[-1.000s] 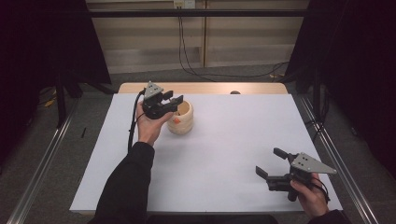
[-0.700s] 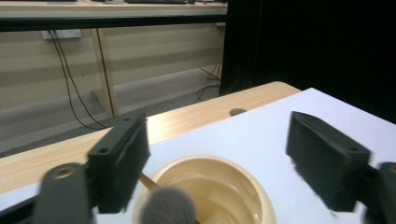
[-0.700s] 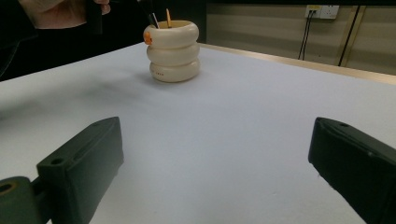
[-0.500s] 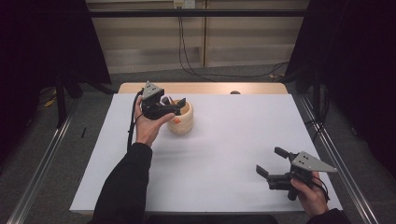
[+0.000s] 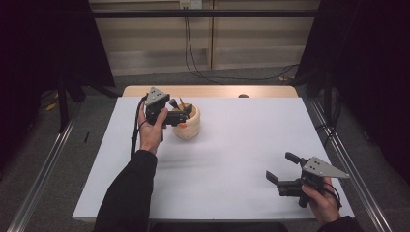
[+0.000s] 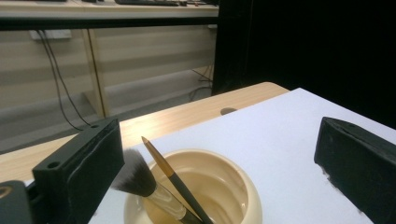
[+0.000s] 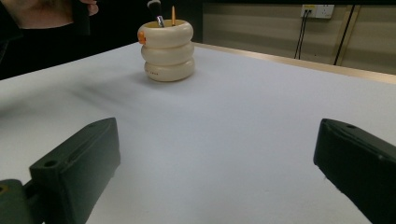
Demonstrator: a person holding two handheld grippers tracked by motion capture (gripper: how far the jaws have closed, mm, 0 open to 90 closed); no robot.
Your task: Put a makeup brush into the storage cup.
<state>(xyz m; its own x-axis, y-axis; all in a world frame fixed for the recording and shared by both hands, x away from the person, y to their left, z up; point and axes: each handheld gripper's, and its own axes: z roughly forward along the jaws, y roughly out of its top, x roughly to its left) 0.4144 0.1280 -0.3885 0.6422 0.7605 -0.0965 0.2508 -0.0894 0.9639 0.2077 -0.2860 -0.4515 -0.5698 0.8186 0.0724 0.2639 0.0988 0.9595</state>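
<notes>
A cream holder (image 5: 188, 126) made of three stacked rings stands at the back left of the white sheet (image 5: 241, 145). A fluffy make-up brush (image 6: 136, 178) and a thin brush with a brown tip (image 6: 173, 181) lean inside the holder (image 6: 233, 172). My left gripper (image 5: 181, 110) hovers over its rim. Its jaws have just been opening and now stand wide, one on each side of the brushes, pressing on neither. My right gripper (image 5: 280, 166) rests open over bare sheet at the front right. From there the holder (image 7: 167, 51) stands far off.
The sheet covers a wooden table whose far strip (image 5: 212, 91) shows, with a small dark spot (image 5: 243, 95) on it. Metal rails (image 5: 46, 164) run along both sides. Black curtains hang left and right. Cables (image 5: 191, 43) trail down the back wall.
The left gripper's jaws have spread wide over the holder, and the hand has shifted slightly. The right hand and its gripper have stayed put.
</notes>
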